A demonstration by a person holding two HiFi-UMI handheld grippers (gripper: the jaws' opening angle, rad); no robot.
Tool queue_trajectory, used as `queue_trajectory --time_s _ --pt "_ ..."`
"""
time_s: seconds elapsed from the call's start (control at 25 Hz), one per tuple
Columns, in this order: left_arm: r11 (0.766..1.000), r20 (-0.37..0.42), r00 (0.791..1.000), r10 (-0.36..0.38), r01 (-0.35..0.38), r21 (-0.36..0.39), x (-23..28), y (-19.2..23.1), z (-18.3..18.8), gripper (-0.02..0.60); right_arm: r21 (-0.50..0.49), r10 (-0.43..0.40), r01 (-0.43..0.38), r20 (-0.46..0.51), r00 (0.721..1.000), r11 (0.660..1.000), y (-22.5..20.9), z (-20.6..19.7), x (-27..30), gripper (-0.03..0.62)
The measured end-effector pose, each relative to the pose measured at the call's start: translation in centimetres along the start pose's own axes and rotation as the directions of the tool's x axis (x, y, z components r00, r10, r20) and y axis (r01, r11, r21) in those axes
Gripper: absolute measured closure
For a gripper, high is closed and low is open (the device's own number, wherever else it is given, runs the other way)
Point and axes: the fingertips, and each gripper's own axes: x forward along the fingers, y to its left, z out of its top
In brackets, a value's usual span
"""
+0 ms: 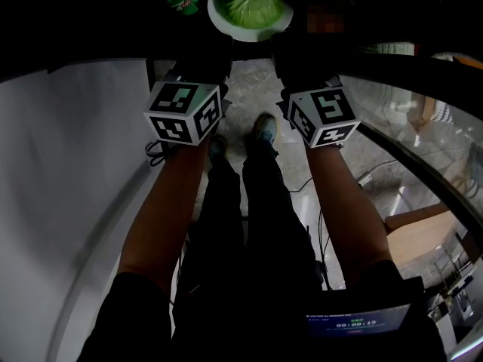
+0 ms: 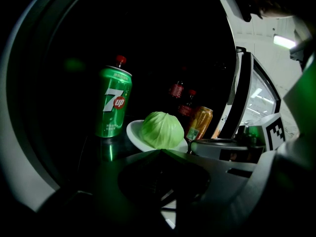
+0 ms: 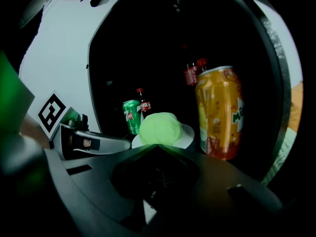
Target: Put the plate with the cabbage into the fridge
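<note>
Left tongs (image 2: 160,152) and right tongs (image 3: 157,146) are both closed to a point, apparently on nothing, though the dimness blurs their tips. Just beyond them, the white plate (image 2: 132,131) with the cabbage (image 2: 162,130) sits on the fridge shelf (image 2: 94,152), between the 7up can (image 2: 114,102) and the Mirinda can (image 3: 219,112). Placing looks done, and only backing out seems left.

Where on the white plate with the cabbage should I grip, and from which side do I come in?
Grip the round white plate by its bare near rim, straight in from the open front, one jaw above the lip, one below. The pale green cabbage fills the middle; the green soda can and orange soda can stand close on either side, so only the front looks free.
</note>
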Motion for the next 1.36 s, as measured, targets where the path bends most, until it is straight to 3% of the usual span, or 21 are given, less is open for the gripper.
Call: queue_trajectory --time_s 0.24,0.64,1.12,1.36 --pt "0.999 0.043 0.999 -0.007 0.006 0.032 -1.6 -0.7 1.7 0.577 0.002 -0.022 0.022 0.06 0.998 1.0 0.5 2.4 -2.0 0.588" --pt "0.985 0.156 0.987 -0.029 0.002 0.174 -7.9 -5.4 8.6 0.577 -0.047 -0.021 0.027 0.121 0.992 0.999 4.0 9.2 -7.2 0.588" --pt "0.982 0.212 0.976 -0.047 0.006 0.19 -15.4 -9.6 12.1 0.578 -0.071 -0.023 0.032 0.125 0.992 0.997 8.2 12.6 -12.8 0.588" --pt "0.982 0.2 0.979 -0.047 0.009 0.187 -17.8 -11.0 11.4 0.578 -0.069 -0.009 0.016 0.112 0.994 0.997 9.9 12.3 -15.3 0.588"
